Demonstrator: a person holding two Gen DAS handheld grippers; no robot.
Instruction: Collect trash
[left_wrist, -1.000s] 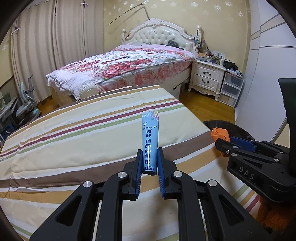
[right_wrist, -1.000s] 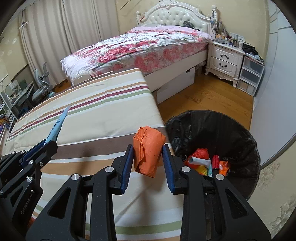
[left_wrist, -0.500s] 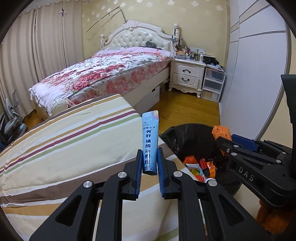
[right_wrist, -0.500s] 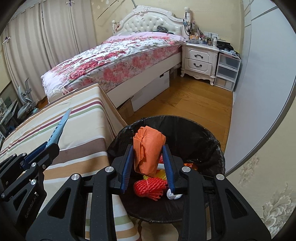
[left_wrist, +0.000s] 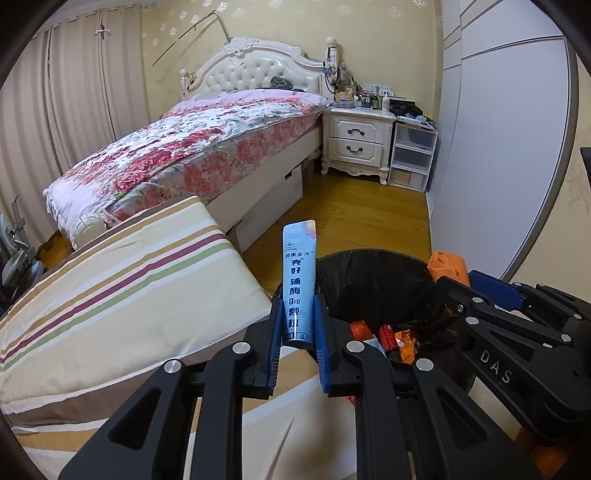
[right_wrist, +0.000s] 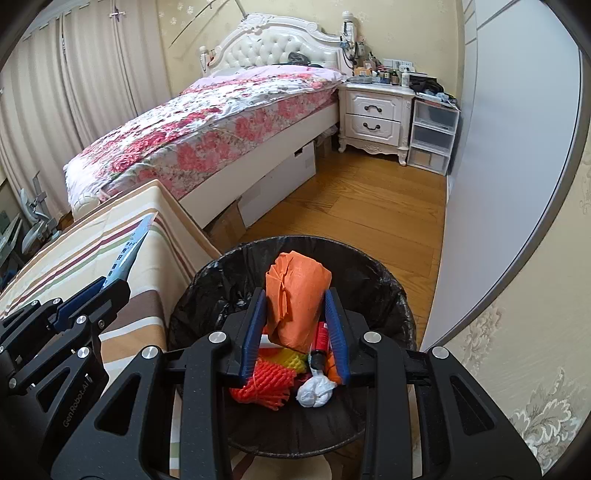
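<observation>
- One black-lined bin (right_wrist: 388, 295) sits beside the striped mattress (left_wrist: 122, 291); I'd release only when centred above its mouth.
- My right gripper (right_wrist: 295, 328), clamped on one crumpled orange wrapper (right_wrist: 295, 295), hangs over it.
- My left gripper (left_wrist: 295, 332) pinches one blue sachet (left_wrist: 298, 284) near the rim.

Bin (right_wrist: 397, 295) mouth open; striped mattress (right_wrist: 92, 243) crowds left.

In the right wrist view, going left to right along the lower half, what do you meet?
left gripper holding the blue sachet → striped bedcover → black-lined trash bin → orange wrapper in the right gripper → patterned wallpaper
</observation>
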